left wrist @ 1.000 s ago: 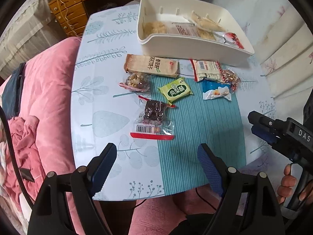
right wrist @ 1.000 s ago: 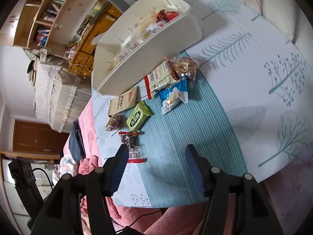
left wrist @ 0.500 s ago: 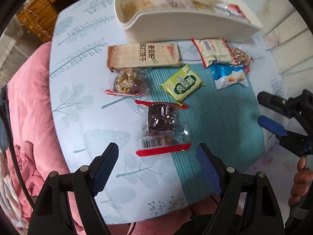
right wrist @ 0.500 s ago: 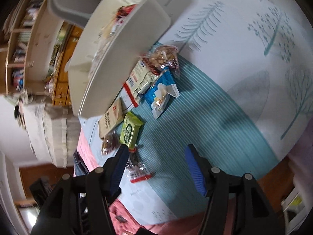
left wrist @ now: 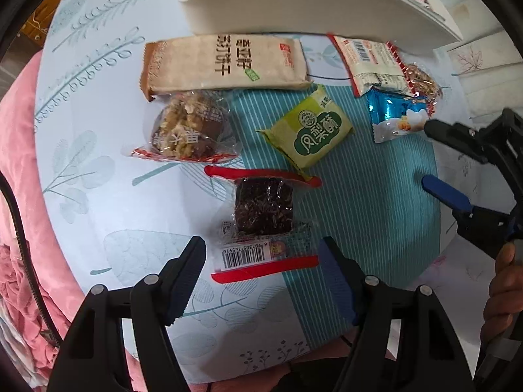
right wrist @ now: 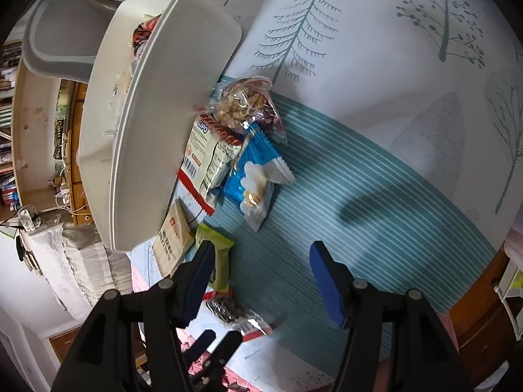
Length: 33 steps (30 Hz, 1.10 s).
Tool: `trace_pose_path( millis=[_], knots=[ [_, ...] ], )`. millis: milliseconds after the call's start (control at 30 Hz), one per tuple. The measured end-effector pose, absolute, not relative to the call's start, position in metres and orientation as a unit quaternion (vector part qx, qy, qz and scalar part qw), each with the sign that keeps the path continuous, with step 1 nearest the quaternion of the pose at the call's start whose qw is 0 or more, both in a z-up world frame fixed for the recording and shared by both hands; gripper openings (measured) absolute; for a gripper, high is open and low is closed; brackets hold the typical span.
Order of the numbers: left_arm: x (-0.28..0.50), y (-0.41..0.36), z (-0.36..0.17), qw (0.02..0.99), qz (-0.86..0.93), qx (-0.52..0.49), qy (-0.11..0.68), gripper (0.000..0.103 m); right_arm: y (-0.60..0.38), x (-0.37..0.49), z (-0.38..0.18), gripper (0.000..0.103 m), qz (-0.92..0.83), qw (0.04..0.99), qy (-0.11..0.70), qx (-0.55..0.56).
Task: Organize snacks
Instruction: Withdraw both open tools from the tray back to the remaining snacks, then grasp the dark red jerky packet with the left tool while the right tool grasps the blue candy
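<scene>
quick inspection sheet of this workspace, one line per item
surface: round table under a leaf-print cloth with a teal striped patch
job's things: white tray at the far edge, partly filled; six loose packets in front of it, among them a dark cake packet, a green pastry packet and a tan cracker pack
clutter: nothing seen
grippers: left tool closing, astride the dark cake packet's barcode end, pads not touching; right tool open, empty
cables: thin dark cord at left
surroundings: pink bedding, wooden shelves

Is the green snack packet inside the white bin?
No, the green snack packet lies on the table, outside the white bin.
</scene>
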<state>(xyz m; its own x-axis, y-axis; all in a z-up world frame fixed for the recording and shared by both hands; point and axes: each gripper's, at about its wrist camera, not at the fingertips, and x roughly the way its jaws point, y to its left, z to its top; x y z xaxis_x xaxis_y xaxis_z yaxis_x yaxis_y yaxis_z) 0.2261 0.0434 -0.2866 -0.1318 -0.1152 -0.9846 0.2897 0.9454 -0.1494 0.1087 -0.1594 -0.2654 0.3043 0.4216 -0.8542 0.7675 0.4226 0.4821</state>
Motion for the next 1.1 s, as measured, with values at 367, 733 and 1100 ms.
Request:
trace_pose_path(
  millis=[367, 733, 1100],
  knots=[
    [0.242, 0.046, -0.311, 0.634, -0.109, 0.037, 0.765, 0.069, -0.165, 0.147, -0.273, 0.06, -0.167, 0.62, 0.6, 0.477],
    [0.253, 0.045, -0.325, 0.623, -0.063, 0.039, 0.779, 0.055, -0.169, 0.17, -0.281, 0.05, -0.164, 0.606, 0.635, 0.45],
    [0.257, 0.07, -0.329, 0.624, -0.028, 0.024, 0.78, 0.022, -0.162, 0.189, -0.279, 0.035, -0.162, 0.609, 0.66, 0.41]
  ],
)
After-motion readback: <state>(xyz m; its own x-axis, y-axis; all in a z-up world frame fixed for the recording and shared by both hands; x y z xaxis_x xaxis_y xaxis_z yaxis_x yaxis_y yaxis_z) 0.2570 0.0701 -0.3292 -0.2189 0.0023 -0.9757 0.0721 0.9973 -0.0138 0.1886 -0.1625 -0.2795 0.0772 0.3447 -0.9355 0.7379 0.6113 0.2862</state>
